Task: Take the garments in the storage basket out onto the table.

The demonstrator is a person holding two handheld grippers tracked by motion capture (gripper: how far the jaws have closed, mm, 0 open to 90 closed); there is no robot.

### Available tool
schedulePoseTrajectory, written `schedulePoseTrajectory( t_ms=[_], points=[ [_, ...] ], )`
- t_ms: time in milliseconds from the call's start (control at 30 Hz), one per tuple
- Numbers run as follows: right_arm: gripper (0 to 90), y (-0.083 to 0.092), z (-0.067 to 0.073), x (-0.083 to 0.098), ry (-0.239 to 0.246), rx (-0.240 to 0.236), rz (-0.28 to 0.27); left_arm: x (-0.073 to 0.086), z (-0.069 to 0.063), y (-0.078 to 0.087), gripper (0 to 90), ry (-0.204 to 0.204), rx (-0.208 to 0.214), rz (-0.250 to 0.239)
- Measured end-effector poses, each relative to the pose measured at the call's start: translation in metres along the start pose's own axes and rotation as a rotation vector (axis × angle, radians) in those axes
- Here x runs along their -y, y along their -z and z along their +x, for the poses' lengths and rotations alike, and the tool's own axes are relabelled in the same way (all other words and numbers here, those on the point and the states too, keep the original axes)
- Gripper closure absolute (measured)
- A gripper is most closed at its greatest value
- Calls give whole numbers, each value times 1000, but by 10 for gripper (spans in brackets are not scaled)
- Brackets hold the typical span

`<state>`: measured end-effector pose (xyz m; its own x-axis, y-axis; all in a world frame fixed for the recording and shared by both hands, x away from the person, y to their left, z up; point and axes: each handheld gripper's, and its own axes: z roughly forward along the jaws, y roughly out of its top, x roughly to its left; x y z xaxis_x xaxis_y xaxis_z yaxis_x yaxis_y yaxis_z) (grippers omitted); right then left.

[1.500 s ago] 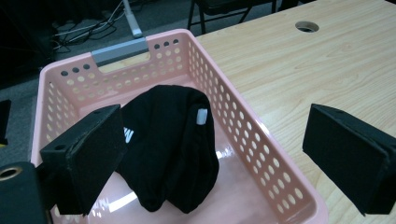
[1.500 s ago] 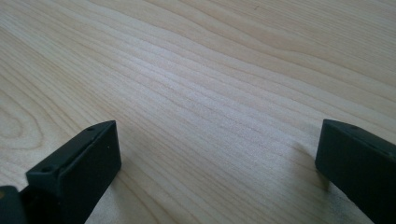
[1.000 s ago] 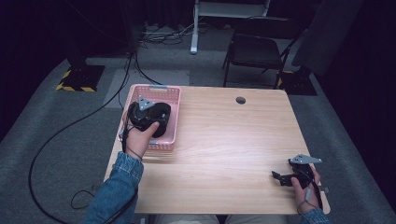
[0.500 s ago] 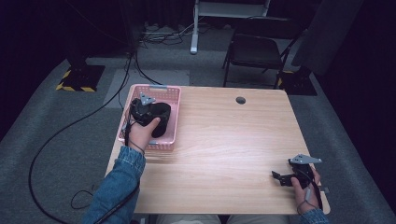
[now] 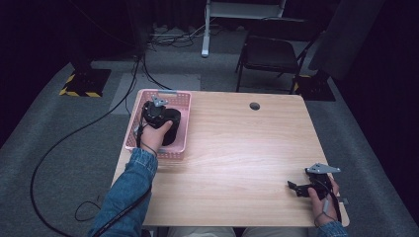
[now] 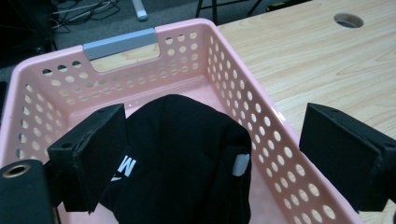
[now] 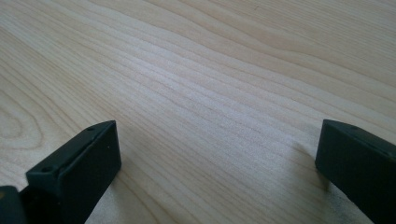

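Wooden surface point(image 5: 237, 148) in a dark room, with a pink basket point(image 5: 181, 143) at its left edge and a black cloth point(image 6: 187, 158) inside it
Black cloth lies bunched in the pink basket, with white letters and a small white tag on it. Left hand-held gripper point(image 6: 210, 158) hangs over the basket; its jaws have just been closing a little but stand wide apart, the cloth between them, the left jaw right at the cloth and the right jaw out over the basket wall, so nothing is squeezed. A blue-sleeved arm point(image 5: 133, 187) holds it. Right hand-held gripper point(image 7: 215, 172) rests near the right front corner, well apart from the basket, jaws spread wide over bare wood
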<state>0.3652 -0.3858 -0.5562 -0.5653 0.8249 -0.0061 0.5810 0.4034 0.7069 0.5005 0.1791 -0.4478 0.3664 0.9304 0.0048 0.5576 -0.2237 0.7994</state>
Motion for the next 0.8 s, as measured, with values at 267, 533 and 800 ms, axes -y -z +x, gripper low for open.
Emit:
schedulePoseTrajectory(
  t_ms=[267,533,800],
  points=[
    [2,0,0,0,0,0,0,0,1,-15,95,-16,-3,29],
    [1,0,0,0,0,0,0,2,4,-29,118,-29,-27,58],
    [1,0,0,0,0,0,0,8,7,-41,125,-14,-30,84]
  ],
)
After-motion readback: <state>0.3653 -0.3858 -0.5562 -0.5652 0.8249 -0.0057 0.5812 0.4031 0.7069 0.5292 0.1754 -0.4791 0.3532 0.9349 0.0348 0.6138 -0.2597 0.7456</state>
